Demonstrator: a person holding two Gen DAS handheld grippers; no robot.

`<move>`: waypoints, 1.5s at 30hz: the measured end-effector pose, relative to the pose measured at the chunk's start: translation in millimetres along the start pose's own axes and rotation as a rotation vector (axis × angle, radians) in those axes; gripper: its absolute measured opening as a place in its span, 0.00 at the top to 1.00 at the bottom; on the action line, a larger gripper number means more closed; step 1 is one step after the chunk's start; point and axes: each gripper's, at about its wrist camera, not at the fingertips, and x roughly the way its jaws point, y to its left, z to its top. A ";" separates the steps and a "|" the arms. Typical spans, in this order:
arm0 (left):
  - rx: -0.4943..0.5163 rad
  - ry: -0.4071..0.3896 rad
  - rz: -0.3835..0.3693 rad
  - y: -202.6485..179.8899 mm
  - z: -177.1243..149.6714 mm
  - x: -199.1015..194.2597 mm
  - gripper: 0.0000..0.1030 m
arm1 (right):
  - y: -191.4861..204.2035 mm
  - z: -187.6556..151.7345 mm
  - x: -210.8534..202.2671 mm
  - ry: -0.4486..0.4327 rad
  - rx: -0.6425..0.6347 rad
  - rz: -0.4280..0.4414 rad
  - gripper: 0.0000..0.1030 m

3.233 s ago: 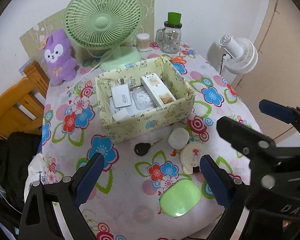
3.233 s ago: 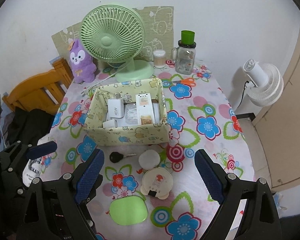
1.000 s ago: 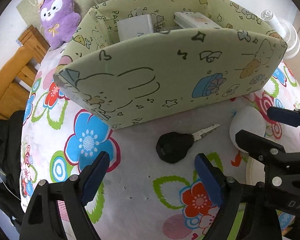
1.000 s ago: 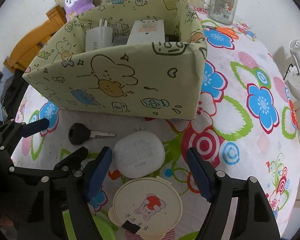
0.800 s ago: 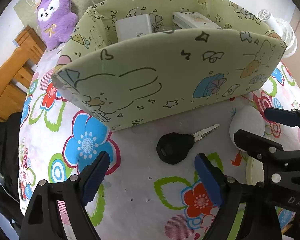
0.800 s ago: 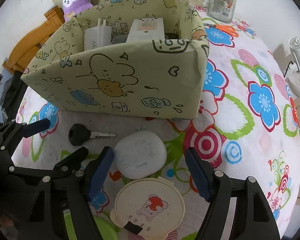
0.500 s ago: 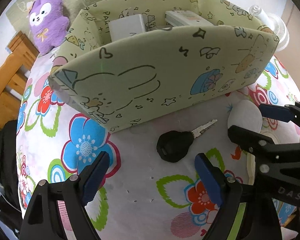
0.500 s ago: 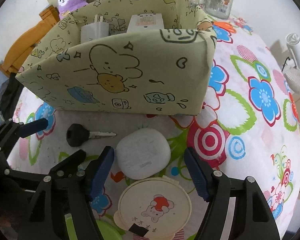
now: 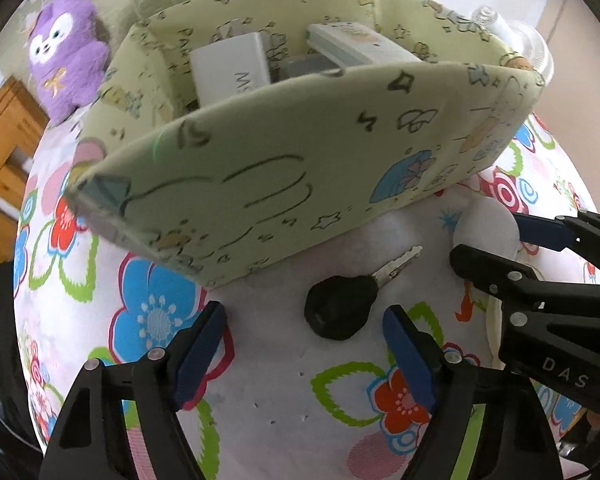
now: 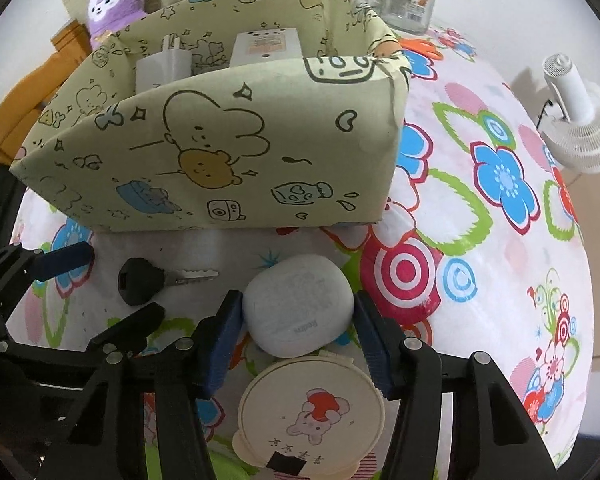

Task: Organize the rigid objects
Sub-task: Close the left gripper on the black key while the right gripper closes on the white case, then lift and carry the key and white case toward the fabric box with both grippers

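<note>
right gripper [image 10: 296, 336]: closing, pads pinching white earbud case [image 10: 298, 314] | left gripper [image 9: 304, 344]: narrowing, spread astride black key [image 9: 340, 308], untouched

Both my wrist cameras look steeply down, close to the table [image 9: 268, 384]; left faces the key [image 9: 342, 310], right the white case [image 10: 298, 312]; both share the box [image 10: 220, 152]

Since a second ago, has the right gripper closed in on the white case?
Yes. The right gripper has just been closing; its fingers now flank the white case, which stays below the box.
</note>
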 end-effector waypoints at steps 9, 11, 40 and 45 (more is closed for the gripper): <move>0.119 -0.037 -0.072 -4.2 7.9 -1.1 0.56 | -5.2 -3.1 -2.4 -0.001 0.081 -0.017 0.43; 0.121 -0.039 -0.081 -5.2 8.8 -2.0 0.66 | -2.3 -4.5 -4.6 -0.002 0.092 -0.020 0.43; -0.089 -0.070 -0.034 -26.0 -30.2 -67.9 0.67 | 13.1 -36.2 -64.0 -0.024 -0.009 0.013 0.43; -0.126 -0.075 -0.012 -32.7 -34.0 -83.2 0.67 | 10.9 -37.2 -78.0 -0.039 -0.032 0.036 0.43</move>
